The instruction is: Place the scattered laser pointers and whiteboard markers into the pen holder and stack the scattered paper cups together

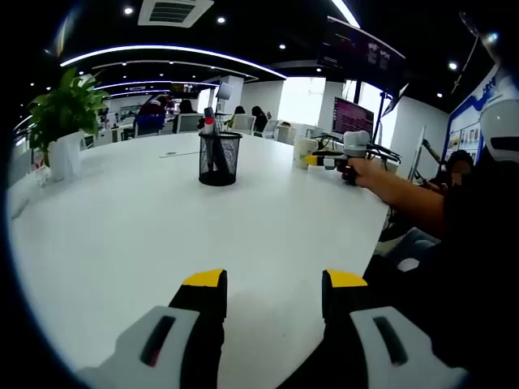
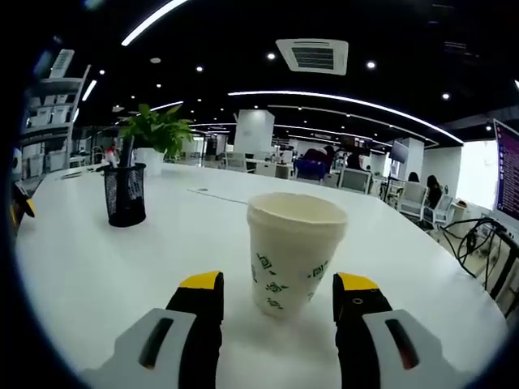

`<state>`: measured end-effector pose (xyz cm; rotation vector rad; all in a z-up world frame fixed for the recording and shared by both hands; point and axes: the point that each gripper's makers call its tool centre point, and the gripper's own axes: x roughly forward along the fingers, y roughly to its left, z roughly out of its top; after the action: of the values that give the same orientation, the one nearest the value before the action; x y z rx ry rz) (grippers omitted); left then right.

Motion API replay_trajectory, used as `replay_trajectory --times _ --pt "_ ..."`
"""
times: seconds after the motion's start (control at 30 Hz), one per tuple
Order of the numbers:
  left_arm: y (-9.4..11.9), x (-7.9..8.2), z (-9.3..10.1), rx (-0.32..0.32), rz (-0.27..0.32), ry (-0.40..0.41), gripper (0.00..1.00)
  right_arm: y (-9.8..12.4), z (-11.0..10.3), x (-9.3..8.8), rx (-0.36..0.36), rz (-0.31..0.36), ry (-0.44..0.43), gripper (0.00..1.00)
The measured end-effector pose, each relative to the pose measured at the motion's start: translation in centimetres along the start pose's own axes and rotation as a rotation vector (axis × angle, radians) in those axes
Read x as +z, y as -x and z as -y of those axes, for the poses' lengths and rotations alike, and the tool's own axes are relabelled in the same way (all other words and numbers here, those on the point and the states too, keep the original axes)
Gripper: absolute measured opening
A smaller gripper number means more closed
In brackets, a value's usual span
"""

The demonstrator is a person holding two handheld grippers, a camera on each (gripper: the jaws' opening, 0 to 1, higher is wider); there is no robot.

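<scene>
Yellow-tipped jaws of the right hand-held gripper (image 2: 278, 293) stood spread either side of the paper cup (image 2: 293, 251), not yet touching; squeezing low and evenly seemed wise. Left hand-held gripper (image 1: 274, 290) was spread over bare white surface (image 1: 146, 243). Beyond stood the mesh pen holder (image 1: 220, 159) and potted plant (image 1: 63, 121), nothing blocking.

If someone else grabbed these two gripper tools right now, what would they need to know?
Left gripper: open, empty, over bare white table.
Right gripper: open, jaws either side of an upright paper cup, not yet closed on it.
The mesh pen holder stands mid-table and already holds markers or pointers; which ones cannot be told.
Done: pens seem to be collected.
Left: grip this cup; whether other cups need stacking is unclear.
</scene>
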<state>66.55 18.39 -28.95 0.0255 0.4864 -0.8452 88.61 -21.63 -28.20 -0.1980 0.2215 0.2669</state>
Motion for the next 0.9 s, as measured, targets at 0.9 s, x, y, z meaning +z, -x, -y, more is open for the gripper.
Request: replay_trajectory --times 0.9 --pt "0.1 -0.1 -0.1 -0.007 0.006 -0.008 0.48 -2.3 1.3 -0.8 -0.055 -0.021 -0.055 0.45"
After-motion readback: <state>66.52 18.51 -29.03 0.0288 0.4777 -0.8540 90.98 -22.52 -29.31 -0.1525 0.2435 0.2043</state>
